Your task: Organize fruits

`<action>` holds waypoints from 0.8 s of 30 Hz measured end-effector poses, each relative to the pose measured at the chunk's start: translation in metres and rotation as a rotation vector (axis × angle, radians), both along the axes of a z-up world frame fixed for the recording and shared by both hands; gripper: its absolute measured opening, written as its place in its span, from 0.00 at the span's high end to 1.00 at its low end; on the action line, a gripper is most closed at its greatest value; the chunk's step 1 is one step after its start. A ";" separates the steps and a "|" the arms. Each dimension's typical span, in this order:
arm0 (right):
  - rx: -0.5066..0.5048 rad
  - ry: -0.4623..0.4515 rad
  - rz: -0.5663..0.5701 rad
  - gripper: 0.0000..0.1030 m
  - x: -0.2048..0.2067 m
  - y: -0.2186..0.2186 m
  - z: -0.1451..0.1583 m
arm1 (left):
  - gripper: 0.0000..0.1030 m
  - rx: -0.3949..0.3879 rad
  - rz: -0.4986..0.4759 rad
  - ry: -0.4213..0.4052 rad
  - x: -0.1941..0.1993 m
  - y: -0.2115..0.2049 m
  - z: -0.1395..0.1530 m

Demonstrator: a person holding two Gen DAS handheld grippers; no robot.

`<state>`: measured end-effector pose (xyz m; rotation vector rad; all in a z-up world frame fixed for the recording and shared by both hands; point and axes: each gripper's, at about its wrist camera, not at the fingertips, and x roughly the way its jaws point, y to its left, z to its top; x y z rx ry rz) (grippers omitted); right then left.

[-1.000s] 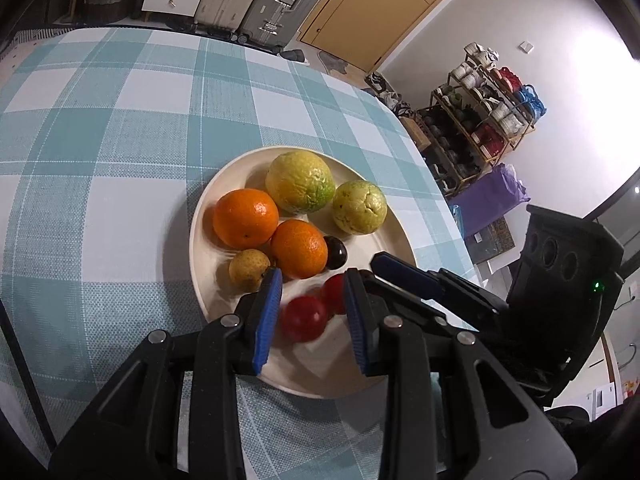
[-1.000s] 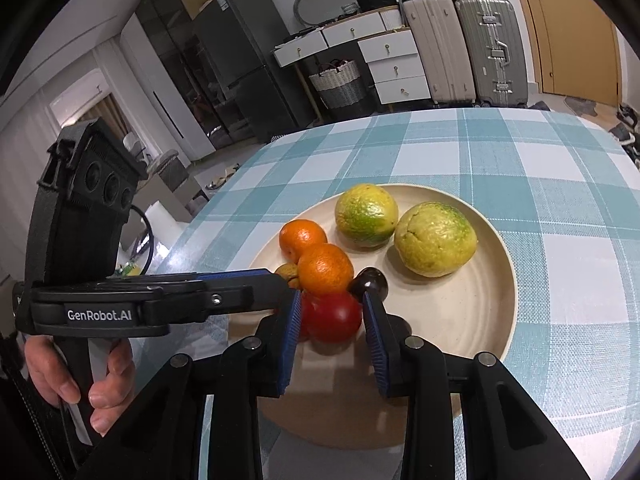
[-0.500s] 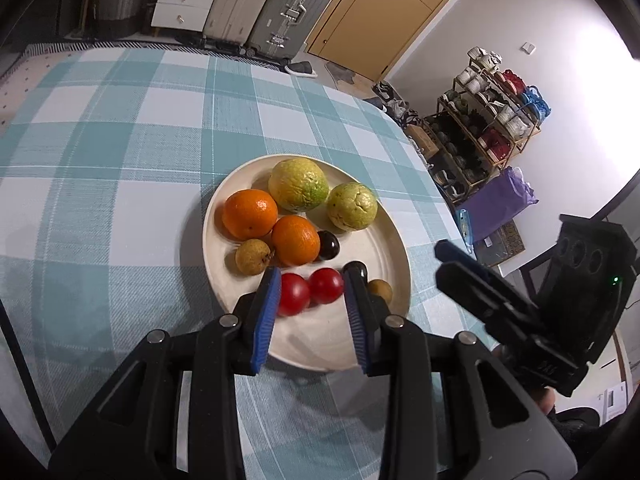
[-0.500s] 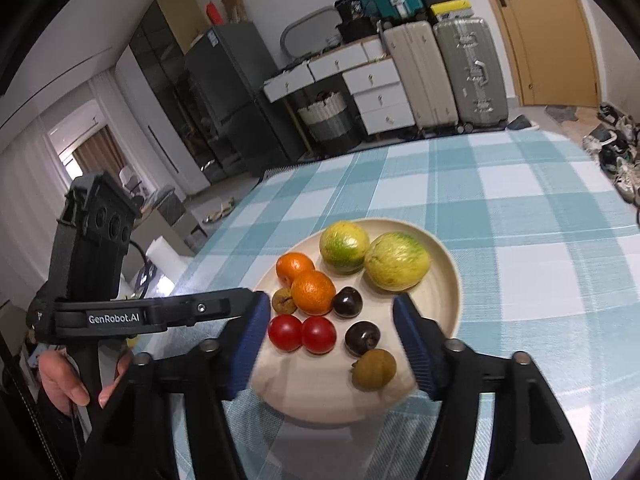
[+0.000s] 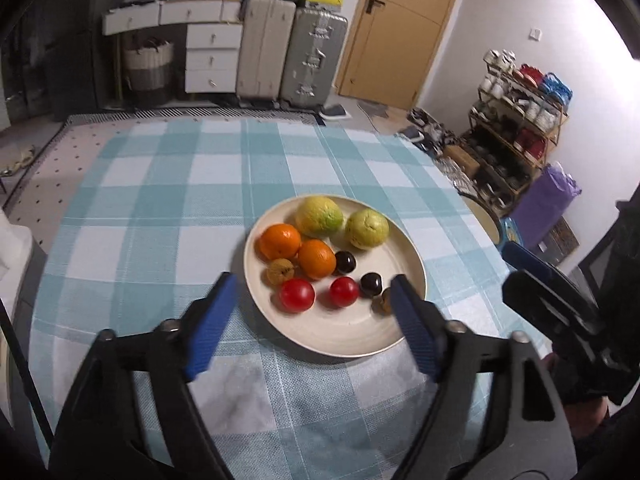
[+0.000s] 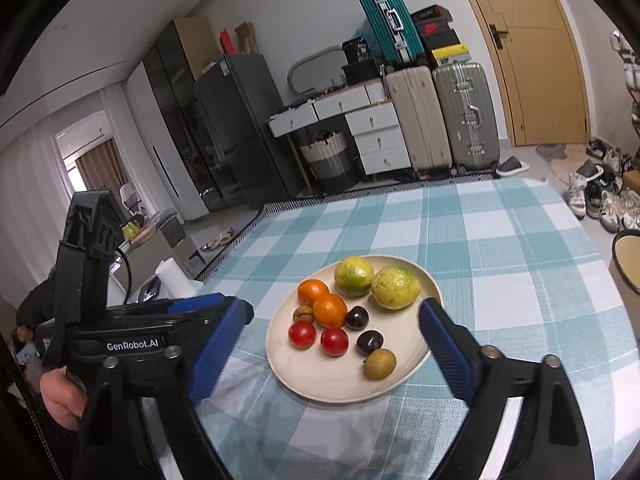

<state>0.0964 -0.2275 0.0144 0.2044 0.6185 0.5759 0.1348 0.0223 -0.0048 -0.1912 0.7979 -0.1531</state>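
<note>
A cream plate (image 5: pixel 344 340) (image 6: pixel 328 384) on the checked tablecloth holds two yellow-green guavas (image 5: pixel 319 216) (image 6: pixel 395 287), two oranges (image 5: pixel 279 241) (image 6: pixel 329 310), two red tomatoes (image 5: pixel 296 295) (image 6: pixel 334 341), two dark plums (image 5: pixel 345 262) (image 6: pixel 369 341) and two small brown fruits (image 5: pixel 279 272) (image 6: pixel 380 364). My left gripper (image 5: pixel 312 328) is open and empty, held back above the plate's near edge. My right gripper (image 6: pixel 336 356) is open and empty, also pulled back from the plate. Each gripper shows at the side of the other's view.
The checked tablecloth (image 5: pixel 160 208) covers the table around the plate. A second cream bowl (image 6: pixel 628 260) sits off the table's right edge. Suitcases (image 6: pixel 464 116), drawers and a shoe rack (image 5: pixel 516 128) stand beyond the table.
Both grippers have opened wide and drawn back and up from the plate. The tomatoes they were around now lie free on the plate.
</note>
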 end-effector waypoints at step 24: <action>-0.016 -0.162 -0.036 0.00 -0.058 0.001 0.031 | 0.01 0.182 0.179 -0.161 -0.056 0.003 0.014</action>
